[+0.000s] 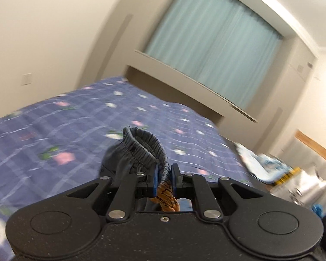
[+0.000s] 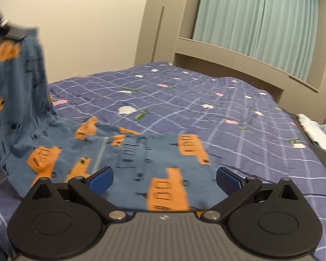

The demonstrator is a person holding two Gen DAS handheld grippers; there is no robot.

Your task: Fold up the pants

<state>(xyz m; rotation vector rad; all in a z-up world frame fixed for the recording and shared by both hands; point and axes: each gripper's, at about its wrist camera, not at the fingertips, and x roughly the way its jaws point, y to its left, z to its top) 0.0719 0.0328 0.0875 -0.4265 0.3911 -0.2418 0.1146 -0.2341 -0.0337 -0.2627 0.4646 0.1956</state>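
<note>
The pants (image 2: 141, 156) are blue with orange bus prints. In the right wrist view one end lies flat on the bed (image 2: 184, 100) and the other end rises to the upper left, where my left gripper (image 2: 2, 32) holds it up. In the left wrist view my left gripper (image 1: 164, 174) is shut on the pants' elastic waistband (image 1: 141, 145), which bunches above the fingers. My right gripper (image 2: 164, 179) is open, its blue pads (image 2: 101, 181) on either side of the flat pants end, low over it.
The bed has a purple checked cover with flowers (image 1: 65, 117). A beige headboard shelf (image 2: 239, 63) and pale green curtains (image 2: 260, 21) stand behind it. White and blue items (image 2: 315, 130) lie off the bed's right edge.
</note>
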